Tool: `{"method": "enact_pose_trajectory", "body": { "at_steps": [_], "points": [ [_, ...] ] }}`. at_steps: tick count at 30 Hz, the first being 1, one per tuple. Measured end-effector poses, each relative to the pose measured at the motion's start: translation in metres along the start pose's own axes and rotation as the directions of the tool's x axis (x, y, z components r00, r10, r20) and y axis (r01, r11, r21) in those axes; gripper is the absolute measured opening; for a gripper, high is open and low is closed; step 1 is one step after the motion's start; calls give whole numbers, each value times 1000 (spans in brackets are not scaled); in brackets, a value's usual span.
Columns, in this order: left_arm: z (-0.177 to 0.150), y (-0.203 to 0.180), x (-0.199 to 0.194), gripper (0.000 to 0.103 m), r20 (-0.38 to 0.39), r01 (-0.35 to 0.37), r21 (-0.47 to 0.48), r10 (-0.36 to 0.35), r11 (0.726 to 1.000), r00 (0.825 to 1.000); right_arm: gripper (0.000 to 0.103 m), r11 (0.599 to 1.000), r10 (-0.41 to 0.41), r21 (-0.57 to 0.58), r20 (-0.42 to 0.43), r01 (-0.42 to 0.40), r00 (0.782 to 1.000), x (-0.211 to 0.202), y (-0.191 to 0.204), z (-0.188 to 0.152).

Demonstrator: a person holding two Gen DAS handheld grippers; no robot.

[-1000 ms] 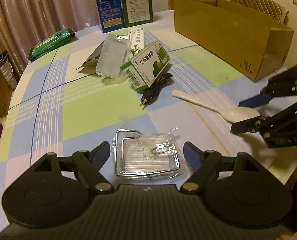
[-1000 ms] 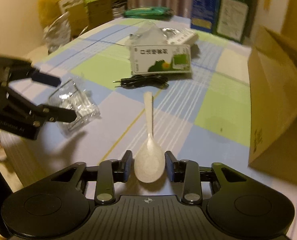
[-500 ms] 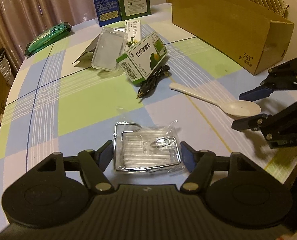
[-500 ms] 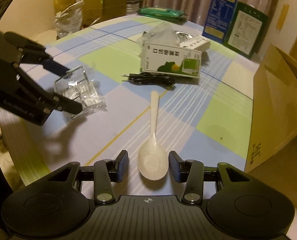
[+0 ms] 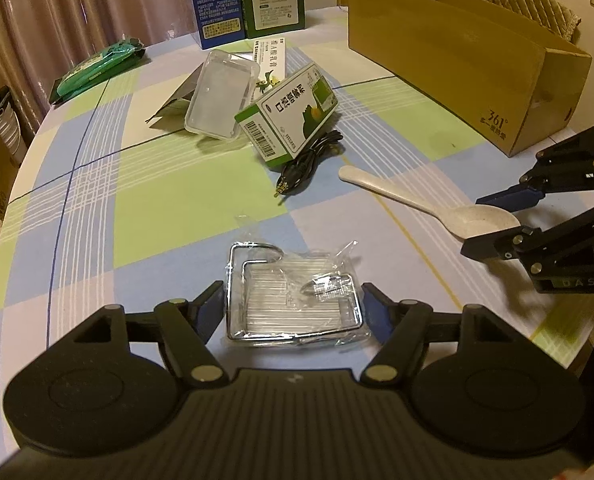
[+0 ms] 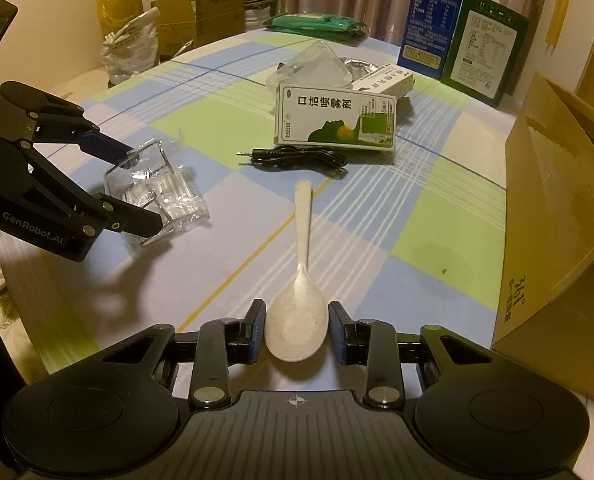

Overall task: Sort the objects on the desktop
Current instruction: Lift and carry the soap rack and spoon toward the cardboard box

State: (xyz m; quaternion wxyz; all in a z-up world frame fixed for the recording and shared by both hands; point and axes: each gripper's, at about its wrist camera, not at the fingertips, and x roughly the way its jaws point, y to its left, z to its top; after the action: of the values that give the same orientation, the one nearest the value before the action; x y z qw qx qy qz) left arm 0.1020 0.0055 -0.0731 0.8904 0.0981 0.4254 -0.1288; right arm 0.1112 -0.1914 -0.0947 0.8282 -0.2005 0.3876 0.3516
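A chrome wire rack in clear plastic wrap (image 5: 281,288) lies on the checked tablecloth, close to the near table edge. My left gripper (image 5: 293,304) straddles it with both pads against the wrap's sides. The right wrist view shows the same grip, the left gripper (image 6: 145,188) holding the wrapped rack (image 6: 169,196). A white spoon (image 6: 303,240) lies with its handle pointing away. My right gripper (image 6: 297,332) is shut on the spoon's bowl, one pad at each side. In the left wrist view the right gripper (image 5: 473,224) holds the spoon (image 5: 397,196) at the right.
An open cardboard box (image 5: 457,60) stands at the right. A green-and-white carton (image 5: 289,116), a black audio cable (image 5: 309,156) and a clear plastic tub (image 5: 221,92) lie mid-table. A green pack (image 5: 97,66) and two tall cartons (image 5: 217,0) sit at the far edge.
The right gripper's jaws have drawn in onto the spoon's bowl. The left gripper's jaws have narrowed against the wrapped rack. Neither hand has shifted.
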Motion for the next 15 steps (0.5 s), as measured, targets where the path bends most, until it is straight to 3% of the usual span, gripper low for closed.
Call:
{"method": "enact_pose_trajectory", "body": {
  "at_steps": [6,15],
  "points": [
    [-1,1,0,70,-2,2,-7,-2,1000,1000,32,998,-24,-51,10,24,1000,1,4,0],
    [-2,2,1,71,-2,2,-17,-2,1000,1000,30,999,-21,-28,7,21,1000,2,1,0]
  ]
}}
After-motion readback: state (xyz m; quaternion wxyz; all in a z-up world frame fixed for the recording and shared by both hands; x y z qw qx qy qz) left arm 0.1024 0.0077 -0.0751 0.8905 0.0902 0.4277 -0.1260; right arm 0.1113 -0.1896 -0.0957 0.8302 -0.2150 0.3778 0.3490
